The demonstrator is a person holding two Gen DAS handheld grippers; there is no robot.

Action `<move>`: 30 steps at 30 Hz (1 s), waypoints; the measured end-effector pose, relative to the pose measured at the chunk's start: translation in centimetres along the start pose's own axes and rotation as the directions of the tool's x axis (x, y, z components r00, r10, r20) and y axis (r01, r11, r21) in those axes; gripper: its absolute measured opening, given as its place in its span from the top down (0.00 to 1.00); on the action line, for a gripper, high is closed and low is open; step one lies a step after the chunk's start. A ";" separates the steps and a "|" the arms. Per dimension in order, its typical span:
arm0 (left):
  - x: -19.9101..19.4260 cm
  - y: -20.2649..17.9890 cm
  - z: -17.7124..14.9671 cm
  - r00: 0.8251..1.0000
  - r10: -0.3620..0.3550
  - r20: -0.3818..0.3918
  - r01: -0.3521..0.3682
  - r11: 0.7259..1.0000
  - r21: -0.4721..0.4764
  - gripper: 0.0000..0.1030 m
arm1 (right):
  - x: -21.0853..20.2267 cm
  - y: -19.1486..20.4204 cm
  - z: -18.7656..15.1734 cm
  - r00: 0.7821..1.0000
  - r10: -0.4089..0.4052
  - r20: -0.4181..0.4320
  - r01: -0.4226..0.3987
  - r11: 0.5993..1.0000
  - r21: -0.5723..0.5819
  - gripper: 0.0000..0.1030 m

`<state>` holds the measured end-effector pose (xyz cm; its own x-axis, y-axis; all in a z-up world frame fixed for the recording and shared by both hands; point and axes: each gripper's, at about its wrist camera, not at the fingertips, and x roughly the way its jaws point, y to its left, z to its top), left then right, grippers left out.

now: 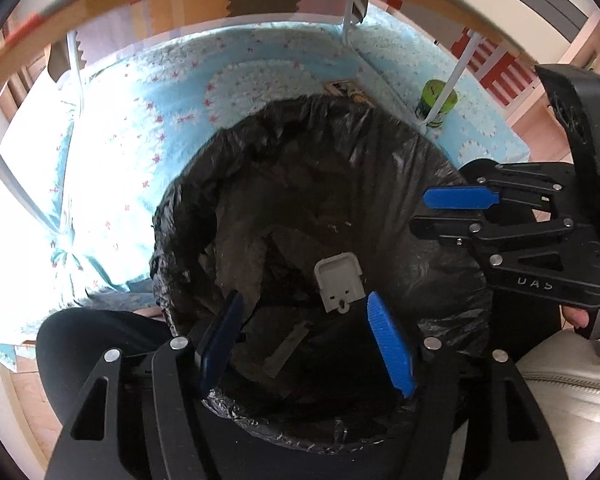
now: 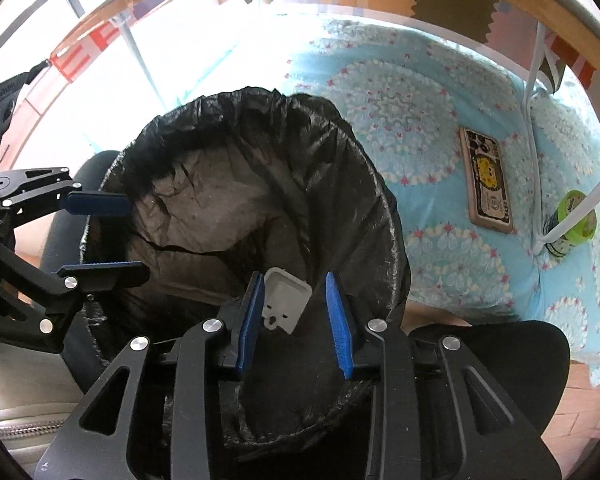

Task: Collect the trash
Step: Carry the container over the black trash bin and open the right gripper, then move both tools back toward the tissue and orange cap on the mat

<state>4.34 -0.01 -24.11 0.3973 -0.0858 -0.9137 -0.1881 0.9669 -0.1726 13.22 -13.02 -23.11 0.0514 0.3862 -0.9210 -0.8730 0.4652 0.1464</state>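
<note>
Ridged blue claw (image 2: pixel 296 320), crinkled bin liner (image 2: pixel 340 152)

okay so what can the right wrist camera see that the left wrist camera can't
Only the right wrist view shows the whole phone case lying flat on the blue floral sheet. Only the left wrist view shows flat scraps deep inside the bin liner. Both show the black trash bag, the grey plastic piece inside it, the green can, and both grippers open, left gripper and right gripper.

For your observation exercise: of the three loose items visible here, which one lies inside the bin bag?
The grey plastic piece; the patterned phone and green can lie outside the black bin bag, on the blue bedding.
</note>
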 end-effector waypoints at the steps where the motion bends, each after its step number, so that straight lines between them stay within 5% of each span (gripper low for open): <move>1: -0.3 -0.1 0.1 1.000 -0.003 0.005 0.003 1.000 0.003 0.40 | -0.3 0.1 0.1 1.000 0.003 0.008 -0.003 1.000 -0.002 0.69; 11: -5.5 -0.7 2.1 0.991 -0.011 0.133 0.004 0.998 0.059 0.40 | -5.6 0.1 1.8 0.991 0.025 0.132 -0.024 1.000 -0.013 0.69; 18: -9.9 -1.0 4.6 0.968 -0.010 0.250 -0.015 0.995 0.096 0.40 | -9.1 -0.6 3.2 0.975 0.023 0.219 -0.020 1.000 -0.019 0.69; 23: -12.4 -0.7 6.6 0.947 -0.089 0.310 0.066 0.994 0.082 0.40 | -11.4 -1.2 4.4 0.961 0.013 0.275 -0.007 1.000 -0.025 0.68; 30: -14.0 -1.4 8.9 0.931 -0.072 0.358 0.031 0.993 0.117 0.40 | -13.2 -2.3 6.0 0.945 0.001 0.328 0.007 1.000 -0.025 0.68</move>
<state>7.02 1.94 -7.80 0.7048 -0.0632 -0.7065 -0.0691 0.9852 -0.1571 17.47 -14.35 -9.12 0.2067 0.6268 -0.7513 -0.8844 0.4481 0.1304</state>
